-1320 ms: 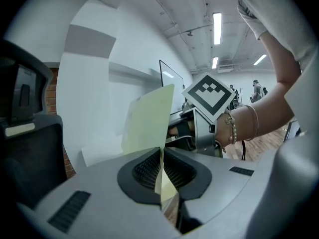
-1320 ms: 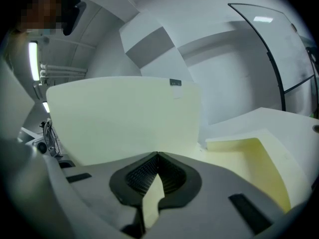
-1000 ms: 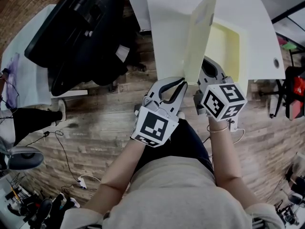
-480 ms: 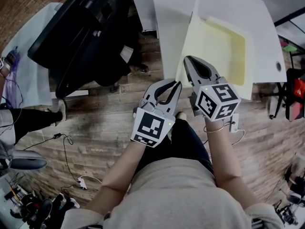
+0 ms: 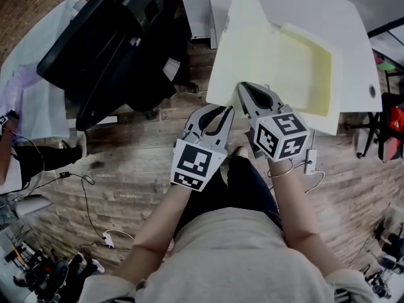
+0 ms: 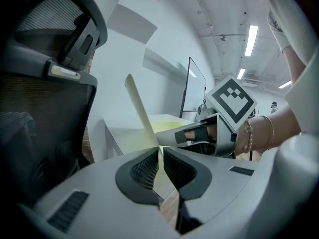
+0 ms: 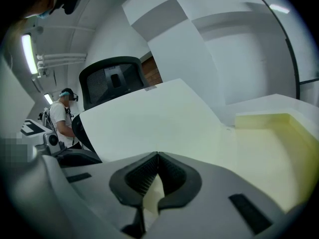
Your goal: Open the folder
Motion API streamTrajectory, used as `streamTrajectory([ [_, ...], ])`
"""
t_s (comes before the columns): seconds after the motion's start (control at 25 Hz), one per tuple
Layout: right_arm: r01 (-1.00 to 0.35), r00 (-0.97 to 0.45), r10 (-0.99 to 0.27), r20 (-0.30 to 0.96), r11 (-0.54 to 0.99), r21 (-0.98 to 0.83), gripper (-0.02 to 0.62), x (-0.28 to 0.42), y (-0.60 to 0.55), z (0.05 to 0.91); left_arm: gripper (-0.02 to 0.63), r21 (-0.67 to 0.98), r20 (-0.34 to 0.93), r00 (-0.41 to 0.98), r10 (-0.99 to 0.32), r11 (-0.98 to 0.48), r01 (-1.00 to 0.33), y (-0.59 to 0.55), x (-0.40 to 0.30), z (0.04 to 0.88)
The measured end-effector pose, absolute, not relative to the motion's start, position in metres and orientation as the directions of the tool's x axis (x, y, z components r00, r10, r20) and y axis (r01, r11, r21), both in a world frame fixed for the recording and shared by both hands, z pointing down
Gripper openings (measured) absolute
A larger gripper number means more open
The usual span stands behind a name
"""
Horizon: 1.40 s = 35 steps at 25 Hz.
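The pale yellow folder (image 5: pixel 271 55) lies on the white table (image 5: pixel 341 17), just ahead of both tongs, with its fold running away from the person. The left tongs (image 5: pixel 226 110) pinch the half-raised cover (image 5: pixel 243 36) by its near edge. The right tongs (image 5: pixel 242 86) pinch the back sheet (image 5: pixel 303 68) just beside them. I think the cover must swing on to the left.

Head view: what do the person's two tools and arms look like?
Left tool and right tool: light grey bodies with curved, dark-lined jaws, each bearing a black-and-white marker cube. The person wears a short-sleeved light shirt and a bracelet on the right wrist.
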State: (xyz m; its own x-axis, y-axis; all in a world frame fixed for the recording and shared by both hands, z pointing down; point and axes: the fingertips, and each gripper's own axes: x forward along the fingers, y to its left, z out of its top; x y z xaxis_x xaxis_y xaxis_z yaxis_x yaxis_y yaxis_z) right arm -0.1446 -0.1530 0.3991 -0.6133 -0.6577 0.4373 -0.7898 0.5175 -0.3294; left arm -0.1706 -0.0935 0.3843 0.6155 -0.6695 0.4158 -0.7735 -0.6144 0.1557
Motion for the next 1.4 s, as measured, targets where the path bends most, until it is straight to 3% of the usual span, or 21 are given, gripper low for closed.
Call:
streamTrajectory([
  [0.68,-0.808,-0.586,-0.636,0.502,0.505,-0.304,0.021,-0.144,-0.136,0.421,0.034,0.389,0.449,0.610,-0.653,-0.471,-0.792,-0.111,-0.207,0.426],
  [1.4,-0.834,-0.548,-0.657,0.519,0.476,-0.278,0.021,-0.123,-0.115,0.426,0.035,0.464,0.482,0.590,-0.648,-0.382,-0.799,-0.111,-0.219,0.458],
])
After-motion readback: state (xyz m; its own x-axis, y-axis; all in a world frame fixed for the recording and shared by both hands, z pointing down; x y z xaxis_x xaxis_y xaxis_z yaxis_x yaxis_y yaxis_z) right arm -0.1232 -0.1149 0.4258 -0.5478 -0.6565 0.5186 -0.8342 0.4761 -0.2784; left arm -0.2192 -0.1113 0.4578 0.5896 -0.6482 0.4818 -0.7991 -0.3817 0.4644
